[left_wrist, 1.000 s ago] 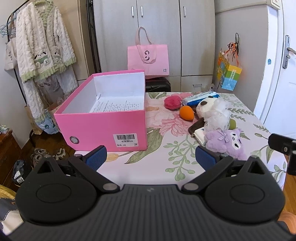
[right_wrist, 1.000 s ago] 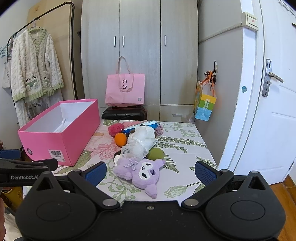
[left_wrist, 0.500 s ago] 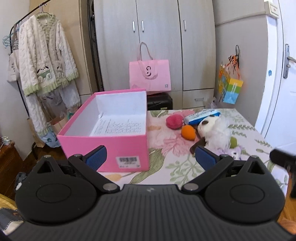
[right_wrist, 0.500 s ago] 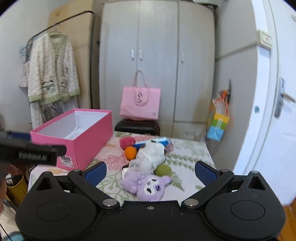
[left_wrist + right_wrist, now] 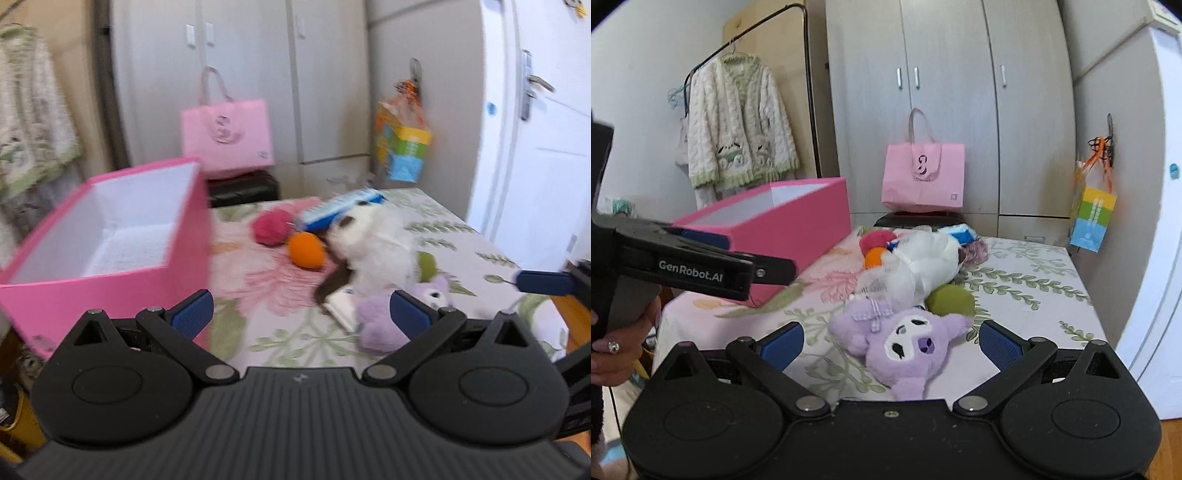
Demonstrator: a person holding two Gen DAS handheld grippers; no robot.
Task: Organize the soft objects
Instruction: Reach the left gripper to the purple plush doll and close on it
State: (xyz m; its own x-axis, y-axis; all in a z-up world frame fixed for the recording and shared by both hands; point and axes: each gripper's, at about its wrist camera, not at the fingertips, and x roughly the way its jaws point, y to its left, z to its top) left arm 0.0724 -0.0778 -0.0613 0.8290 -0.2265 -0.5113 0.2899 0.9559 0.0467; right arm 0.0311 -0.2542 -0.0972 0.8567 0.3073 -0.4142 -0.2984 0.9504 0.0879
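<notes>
A purple plush toy [image 5: 905, 343] lies at the near edge of the floral table, right between the open fingers of my right gripper [image 5: 891, 341]. Behind it sit a white plush [image 5: 916, 266], a green ball [image 5: 951, 300], an orange ball [image 5: 873, 257] and a red pom-pom [image 5: 877, 239]. An open pink box [image 5: 110, 240] stands at the table's left. My left gripper [image 5: 300, 314] is open and holds nothing, short of the table between the box and the purple plush [image 5: 380, 325]. The left wrist view is blurred.
A blue and white packet [image 5: 340, 208] lies behind the white plush. A pink bag [image 5: 923, 177] rests on a black case before the grey wardrobe. A coat [image 5: 738, 125] hangs on a rack at left. A white door [image 5: 546, 147] is at right. A hand [image 5: 617, 354] holds the left gripper.
My left gripper has swung right and nearer to the toys, blurring its view. My right gripper has moved in low, so the purple plush now lies between its fingers.
</notes>
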